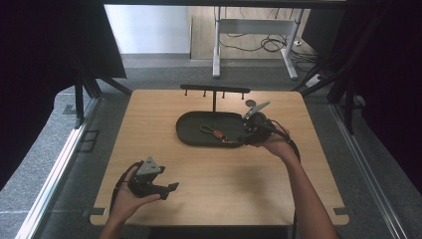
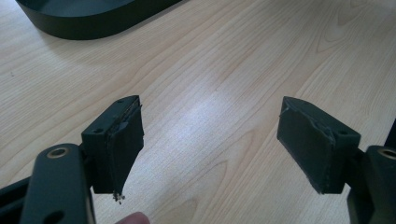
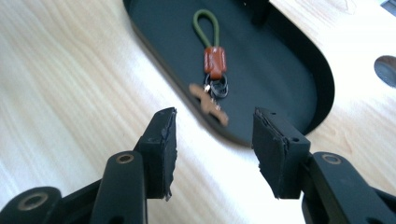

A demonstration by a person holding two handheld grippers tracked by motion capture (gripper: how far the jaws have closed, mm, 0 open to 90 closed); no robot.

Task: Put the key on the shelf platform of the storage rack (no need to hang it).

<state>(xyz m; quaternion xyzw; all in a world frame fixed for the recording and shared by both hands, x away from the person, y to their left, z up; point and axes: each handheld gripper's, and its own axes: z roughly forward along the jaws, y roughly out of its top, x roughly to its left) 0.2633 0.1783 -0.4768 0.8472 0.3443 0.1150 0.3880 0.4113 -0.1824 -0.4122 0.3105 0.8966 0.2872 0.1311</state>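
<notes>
Keyring in unmarked black tray

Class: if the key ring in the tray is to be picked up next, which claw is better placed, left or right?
Right. The right claw is open at the tray's rim, facing the key ring; the left claw is over bare table.

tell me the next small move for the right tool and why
Probably ease the right tool forward over the tray rim toward the keychain: its jaws stand open just short of the rim, and the keychain lies loose inside the tray.
</notes>
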